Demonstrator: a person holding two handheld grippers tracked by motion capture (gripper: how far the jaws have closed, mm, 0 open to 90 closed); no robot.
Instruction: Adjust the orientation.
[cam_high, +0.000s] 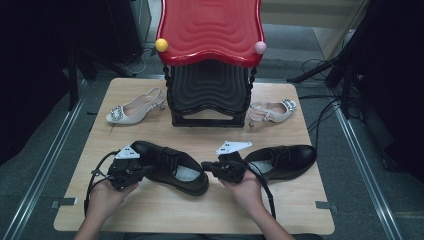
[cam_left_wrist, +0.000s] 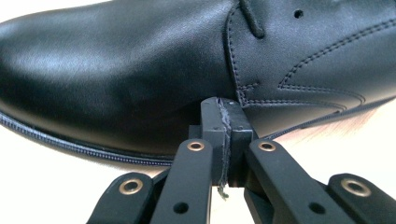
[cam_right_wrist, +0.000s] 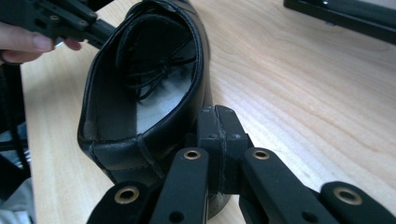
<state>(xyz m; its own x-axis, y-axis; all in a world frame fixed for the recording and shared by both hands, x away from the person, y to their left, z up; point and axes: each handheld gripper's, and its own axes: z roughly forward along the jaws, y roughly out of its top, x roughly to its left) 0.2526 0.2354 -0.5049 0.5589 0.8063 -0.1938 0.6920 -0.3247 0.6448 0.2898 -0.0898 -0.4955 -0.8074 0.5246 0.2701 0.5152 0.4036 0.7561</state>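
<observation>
Two black leather lace-up shoes lie on the wooden table (cam_high: 200, 210). The left one (cam_high: 167, 162) sits between my two grippers; the right one (cam_high: 285, 160) lies behind my right hand. My left gripper (cam_high: 147, 171) is shut, nothing between its jaws, and its tips (cam_left_wrist: 223, 109) rest against the side of the left shoe (cam_left_wrist: 140, 70) near the toe. At the other end, my right gripper (cam_high: 206, 166) is also shut and empty, its tips (cam_right_wrist: 217, 116) beside the heel of that shoe (cam_right_wrist: 140, 93). The left gripper (cam_right_wrist: 70, 23) shows at the far end of the shoe.
A red-topped stool stack (cam_high: 210, 30) with a black base (cam_high: 210, 95) stands at the back centre, a yellow ball (cam_high: 161, 45) and a pink ball (cam_high: 260, 47) on its corners. A white jewelled slingback (cam_high: 135, 107) lies to its left, its mate (cam_high: 272, 111) to its right.
</observation>
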